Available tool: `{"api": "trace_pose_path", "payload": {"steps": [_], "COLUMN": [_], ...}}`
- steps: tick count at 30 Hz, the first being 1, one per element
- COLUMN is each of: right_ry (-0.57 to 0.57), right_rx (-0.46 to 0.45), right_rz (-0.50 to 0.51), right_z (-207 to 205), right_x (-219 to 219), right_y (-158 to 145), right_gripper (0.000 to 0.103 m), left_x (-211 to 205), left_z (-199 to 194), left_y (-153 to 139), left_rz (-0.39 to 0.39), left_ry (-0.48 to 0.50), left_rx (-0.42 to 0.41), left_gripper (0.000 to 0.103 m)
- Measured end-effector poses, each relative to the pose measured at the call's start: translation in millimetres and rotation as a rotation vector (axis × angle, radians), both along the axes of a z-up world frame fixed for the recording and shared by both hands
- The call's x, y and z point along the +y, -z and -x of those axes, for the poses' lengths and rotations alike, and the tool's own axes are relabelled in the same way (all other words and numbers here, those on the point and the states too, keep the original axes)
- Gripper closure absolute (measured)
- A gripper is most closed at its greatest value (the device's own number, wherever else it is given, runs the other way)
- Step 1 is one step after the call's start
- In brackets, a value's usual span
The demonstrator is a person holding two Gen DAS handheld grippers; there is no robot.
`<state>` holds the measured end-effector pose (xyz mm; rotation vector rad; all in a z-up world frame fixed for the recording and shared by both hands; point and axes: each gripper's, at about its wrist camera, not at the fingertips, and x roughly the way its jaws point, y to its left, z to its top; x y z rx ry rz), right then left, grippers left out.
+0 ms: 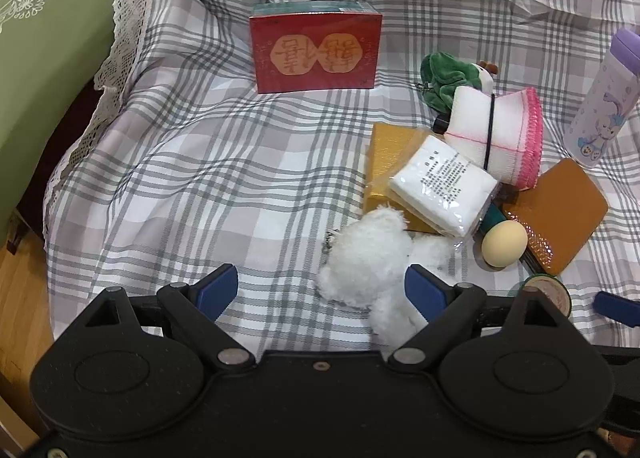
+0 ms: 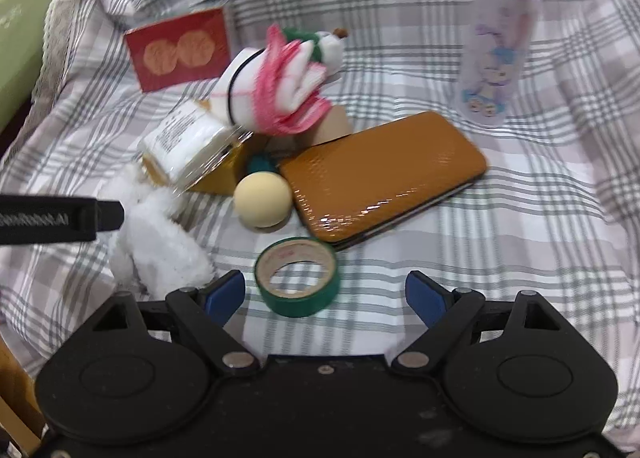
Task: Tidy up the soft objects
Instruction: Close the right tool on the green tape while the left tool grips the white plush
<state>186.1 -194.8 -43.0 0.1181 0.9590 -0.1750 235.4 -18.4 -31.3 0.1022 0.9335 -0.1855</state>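
A white fluffy plush toy [image 1: 368, 258] lies on the plaid cloth [image 1: 200, 178], partly behind my left gripper's right finger. My left gripper [image 1: 322, 290] is open and empty just in front of it. The plush also shows in the right wrist view [image 2: 160, 238]. A white towel roll with pink trim [image 1: 500, 134] and a green plush [image 1: 448, 78] lie further back. A wrapped tissue pack [image 1: 440, 186] rests on a gold box [image 1: 388, 162]. My right gripper [image 2: 324, 294] is open, with a green tape roll [image 2: 298, 278] just ahead of its jaws.
A red box [image 1: 316, 50] stands at the back. A brown leather case [image 2: 380, 174], a cream egg-shaped ball [image 2: 262, 198] and a purple-lidded bottle [image 2: 500, 38] are on the cloth. A green cushion [image 1: 40, 38] lies left of the cloth edge.
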Motion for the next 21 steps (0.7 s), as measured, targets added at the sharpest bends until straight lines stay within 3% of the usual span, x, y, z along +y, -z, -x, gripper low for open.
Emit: {"api": "trace_pose_path", "payload": {"steps": [5,7,9,18,21], "right_ry": [-0.017,-0.037,-0.058,-0.064,-0.044], "right_rx": [0.012,0.009,0.006,-0.018,-0.038], "right_rz": [0.057,0.060,0.050,0.069,0.096], "right_z": [-11,-12,-11,-2,-3], "right_x": [8,11,13,12,12], "right_y": [9,10,8,10,13], "right_gripper": [0.035,0.049,0.057,0.057,0.045], "left_x": [1,-1,-5,-30,-33], "left_z": [-1,-3,-5,-17,-21], "left_y": [1,3,5,23,28], "left_rz": [0.016,0.034,0.048,0.034,0.032], "left_ry": [0.001,0.001,0.005,0.022,0.022], "left_rx": [0.020,0.036,0.048,0.075,0.085], "left_gripper": [0.015,0.015,0.015,0.015,0.015]}}
